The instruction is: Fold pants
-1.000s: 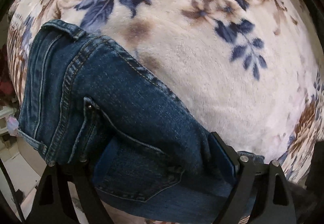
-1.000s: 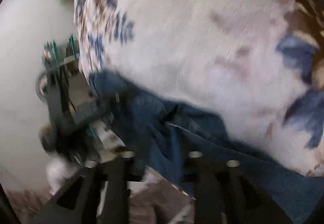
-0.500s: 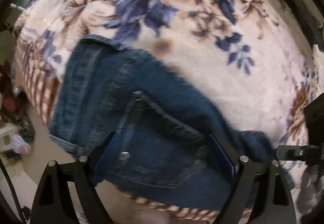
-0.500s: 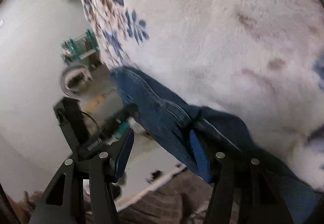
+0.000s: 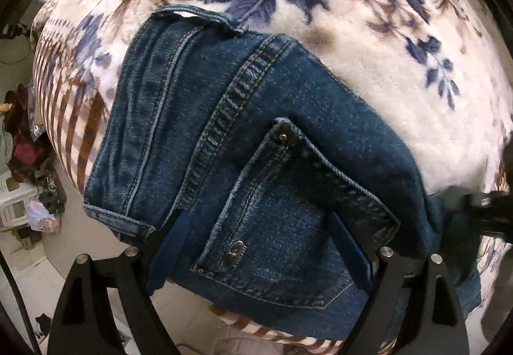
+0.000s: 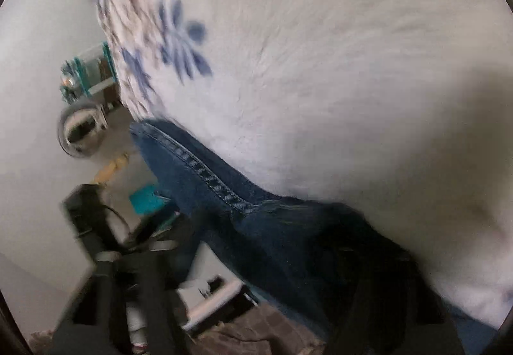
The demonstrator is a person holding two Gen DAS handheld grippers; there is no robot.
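Dark blue folded jeans (image 5: 256,146) lie on a cream blanket (image 5: 368,72) with blue and brown flowers, at the bed's edge. My left gripper (image 5: 256,242) points down over them and is wide open, its blue pads (image 5: 166,246) either side of the back pocket (image 5: 282,246) without pinching it. In the blurred right wrist view, the jeans (image 6: 198,169) run from the blanket (image 6: 320,66) down between the fingers of my right gripper (image 6: 256,258). Its jaws are closing, with denim against the right finger. I cannot see the pads pressing. The right gripper's body (image 5: 481,204) shows dark at the left view's right edge.
The bed edge drops to a pale floor on the left. A white basket (image 5: 19,198) and clutter stand there. In the right view I see a round shiny object (image 6: 80,133), a teal rack (image 6: 86,69) and brown cloth (image 6: 256,329) below the jeans.
My left gripper has slid across the jeans, so the back pocket now sits between its open fingers. The right gripper has dropped closer to the jeans' fold, and its view has blurred.
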